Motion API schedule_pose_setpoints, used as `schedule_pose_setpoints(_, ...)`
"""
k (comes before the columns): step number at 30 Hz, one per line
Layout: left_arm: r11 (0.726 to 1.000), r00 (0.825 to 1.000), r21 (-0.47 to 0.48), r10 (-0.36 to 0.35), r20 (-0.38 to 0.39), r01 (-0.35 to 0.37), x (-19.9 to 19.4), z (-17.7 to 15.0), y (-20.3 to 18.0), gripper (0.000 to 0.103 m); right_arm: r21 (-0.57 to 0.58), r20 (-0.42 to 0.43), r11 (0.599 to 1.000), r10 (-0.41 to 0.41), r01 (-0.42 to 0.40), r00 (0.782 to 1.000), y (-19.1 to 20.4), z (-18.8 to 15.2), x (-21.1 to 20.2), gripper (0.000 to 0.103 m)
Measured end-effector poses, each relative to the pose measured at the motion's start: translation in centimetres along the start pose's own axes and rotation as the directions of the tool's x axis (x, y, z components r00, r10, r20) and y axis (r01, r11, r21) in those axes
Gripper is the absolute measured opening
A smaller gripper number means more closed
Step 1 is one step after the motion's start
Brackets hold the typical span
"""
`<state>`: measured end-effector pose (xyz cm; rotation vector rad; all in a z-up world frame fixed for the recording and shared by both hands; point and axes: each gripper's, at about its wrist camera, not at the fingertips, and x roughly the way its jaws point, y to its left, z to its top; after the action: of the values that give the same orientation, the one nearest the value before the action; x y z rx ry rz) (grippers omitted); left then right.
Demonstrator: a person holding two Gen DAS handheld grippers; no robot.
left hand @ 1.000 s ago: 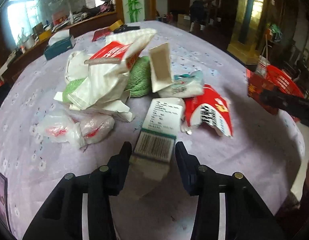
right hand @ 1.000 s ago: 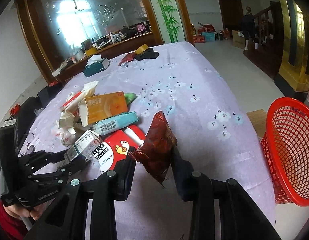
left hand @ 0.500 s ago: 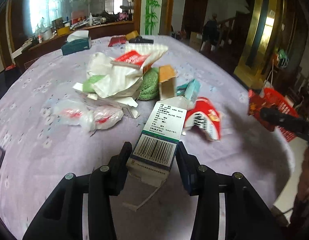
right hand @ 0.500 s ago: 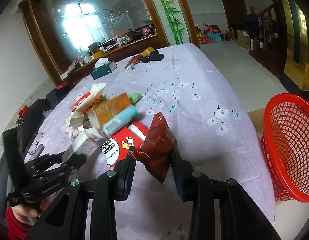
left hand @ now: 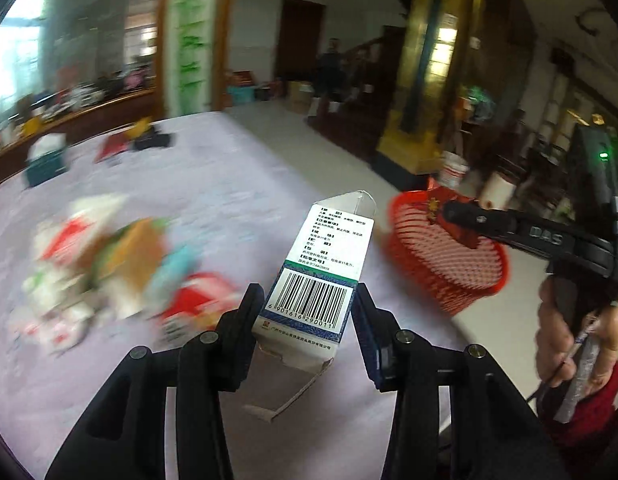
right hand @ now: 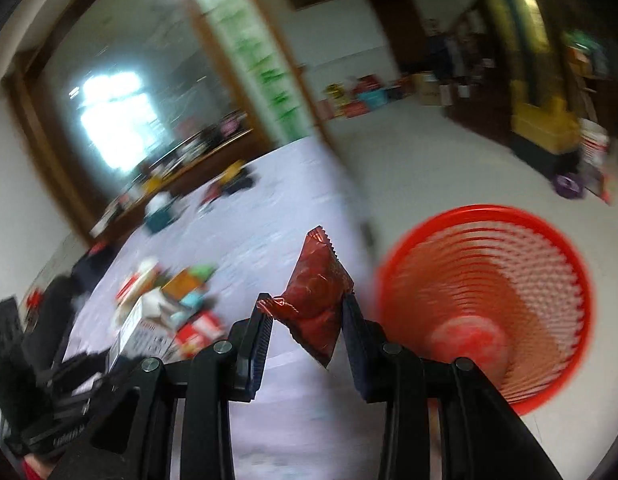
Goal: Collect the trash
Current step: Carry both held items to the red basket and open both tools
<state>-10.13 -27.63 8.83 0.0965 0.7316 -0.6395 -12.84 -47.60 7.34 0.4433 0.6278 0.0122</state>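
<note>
Both my hands have swung off the table toward the red basket [right hand: 485, 312] — a second ago it sat at the edge of view. My right gripper [right hand: 307, 322] pinches the dark red snack wrapper [right hand: 317, 296] just beside the basket's rim, not yet over its mouth. My left gripper [left hand: 307, 312] clamps the white barcode box [left hand: 321, 276], lifted clear of the trash pile [left hand: 109, 264] and farther from the basket. I judge the wrapper drops first.

Motion blur smears the trash pile [left hand: 109, 264] on the table [left hand: 237, 168] beyond reading. The red basket [right hand: 489, 308] is blurred too, its contents indistinct.
</note>
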Motion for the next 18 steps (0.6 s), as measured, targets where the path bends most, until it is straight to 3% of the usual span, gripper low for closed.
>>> schedule_pose_setpoints(6, 0.992, 0.993, 0.063, -0.102, -0.067, 0.106, 6.1, 2.9, -7.0, 0.044, 0.156, 0.039, 0.984, -0.095, 0.088, 0.995, -7.0, 1.6, -2.1, 0.038)
schedule_pose_setpoints(10, 0.988, 0.988, 0.076, -0.124, -0.093, 0.132, 9.8, 4.2, -10.1, 0.044, 0.216, 0.040, 0.970, -0.120, 0.109, 0.992, -10.1, 2.0, -2.8, 0.038)
schedule_pose_setpoints(12, 0.989, 0.988, 0.075, -0.120, -0.094, 0.127, 11.1, 4.5, -11.1, 0.052, 0.225, 0.040, 0.966, -0.136, 0.123, 0.990, -11.0, 2.2, -2.8, 0.040)
schedule_pose_setpoints(13, 0.990, 0.989, 0.072, -0.112, -0.098, 0.119, 11.6, 4.6, -11.4, 0.060, 0.234, 0.036, 0.964, -0.142, 0.129, 0.989, -11.6, 2.3, -2.7, 0.045)
schedule_pose_setpoints(15, 0.990, 0.987, 0.059, -0.124, -0.100, 0.130, 11.8, 4.5, -11.3, 0.064, 0.256, 0.033, 0.958, -0.141, 0.128, 0.989, -12.4, 2.2, -3.0, 0.062)
schedule_pose_setpoints(18, 0.990, 0.987, 0.052, -0.125, -0.097, 0.130, 10.7, 4.3, -10.7, 0.064, 0.249, 0.049, 0.959, -0.155, 0.138, 0.987, -13.2, 2.1, -4.0, 0.063)
